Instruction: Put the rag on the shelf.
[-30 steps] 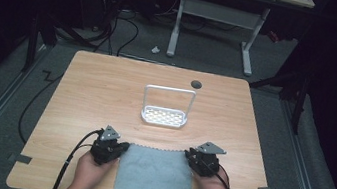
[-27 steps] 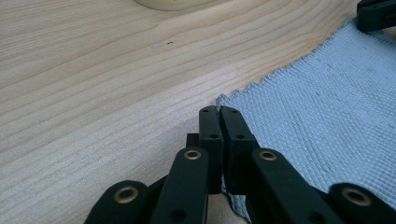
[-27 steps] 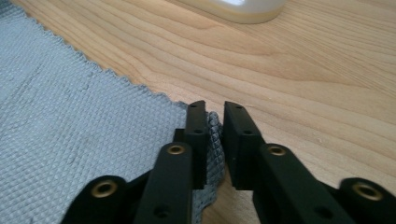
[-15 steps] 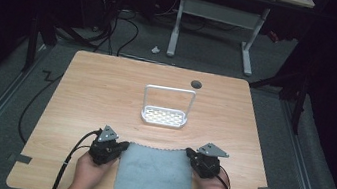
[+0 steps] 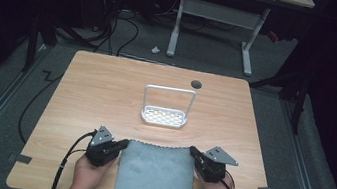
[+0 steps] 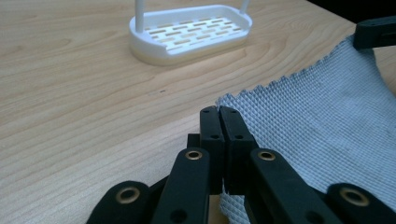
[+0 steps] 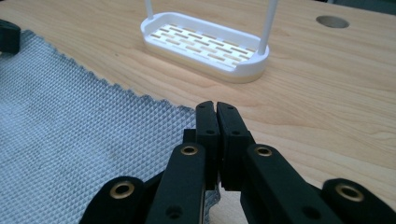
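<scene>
A grey waffle-weave cloth (image 5: 155, 178) lies flat at the table's near edge and hangs over it. My left gripper (image 5: 120, 144) is shut on the cloth's far left corner (image 6: 232, 103). My right gripper (image 5: 193, 152) is shut on the far right corner (image 7: 184, 114). In both gripper views the black jaws are pressed together with the fabric pinched between them. The cloth's far edge runs almost straight between the two grippers. The right gripper (image 6: 376, 32) appears at the far corner in the left gripper view. The left gripper (image 7: 7, 35) appears likewise in the right gripper view.
A white slotted tray with a tall hoop handle (image 5: 164, 116) stands mid-table just beyond the cloth, also seen as the tray (image 6: 191, 32) and the tray (image 7: 205, 44). A round cable hole (image 5: 196, 84) sits near the wooden table's (image 5: 86, 92) far edge. Cables trail from the grippers toward the person.
Both grippers keep hold of the cloth's corners; they have edged very slightly apart. The tray has not moved.
</scene>
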Tool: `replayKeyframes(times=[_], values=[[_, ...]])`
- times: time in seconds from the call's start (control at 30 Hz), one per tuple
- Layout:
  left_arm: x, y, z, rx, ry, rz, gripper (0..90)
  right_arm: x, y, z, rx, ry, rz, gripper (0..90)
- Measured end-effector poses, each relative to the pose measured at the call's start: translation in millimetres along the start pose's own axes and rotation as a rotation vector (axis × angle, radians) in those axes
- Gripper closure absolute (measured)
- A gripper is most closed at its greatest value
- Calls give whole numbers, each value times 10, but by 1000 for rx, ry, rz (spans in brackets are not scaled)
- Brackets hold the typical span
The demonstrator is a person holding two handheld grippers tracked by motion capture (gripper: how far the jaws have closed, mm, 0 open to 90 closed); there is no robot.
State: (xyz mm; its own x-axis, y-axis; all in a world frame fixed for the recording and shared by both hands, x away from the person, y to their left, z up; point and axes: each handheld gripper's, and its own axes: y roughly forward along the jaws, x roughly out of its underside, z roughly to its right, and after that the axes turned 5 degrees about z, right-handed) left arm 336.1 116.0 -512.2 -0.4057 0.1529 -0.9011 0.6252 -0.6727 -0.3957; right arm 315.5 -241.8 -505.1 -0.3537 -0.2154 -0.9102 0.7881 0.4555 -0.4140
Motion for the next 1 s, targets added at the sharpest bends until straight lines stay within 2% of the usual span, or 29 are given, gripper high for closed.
replayKeyframes(times=[0.23, 0.3, 0.4, 0.57, 0.67, 1.0], values=[[-115, -75, 59, 10, 25, 46, 884, -69, -66, -37, 12, -18, 56, 891], [-152, -92, 54, -4, 45, 53, 883, -102, -98, -53, 24, -33, 77, 891], [-195, -132, 42, -2, 36, 75, 884, -140, -139, -61, 24, -39, 102, 891], [-299, -185, 84, -3, 61, 104, 886, -239, -212, -79, 24, -35, 148, 891], [-372, -231, 98, -5, 72, 128, 886, -298, -227, -82, 28, -59, 162, 891], [-584, -292, 128, -11, 79, 191, 886, -459, -283, -37, 22, -34, 214, 890]])
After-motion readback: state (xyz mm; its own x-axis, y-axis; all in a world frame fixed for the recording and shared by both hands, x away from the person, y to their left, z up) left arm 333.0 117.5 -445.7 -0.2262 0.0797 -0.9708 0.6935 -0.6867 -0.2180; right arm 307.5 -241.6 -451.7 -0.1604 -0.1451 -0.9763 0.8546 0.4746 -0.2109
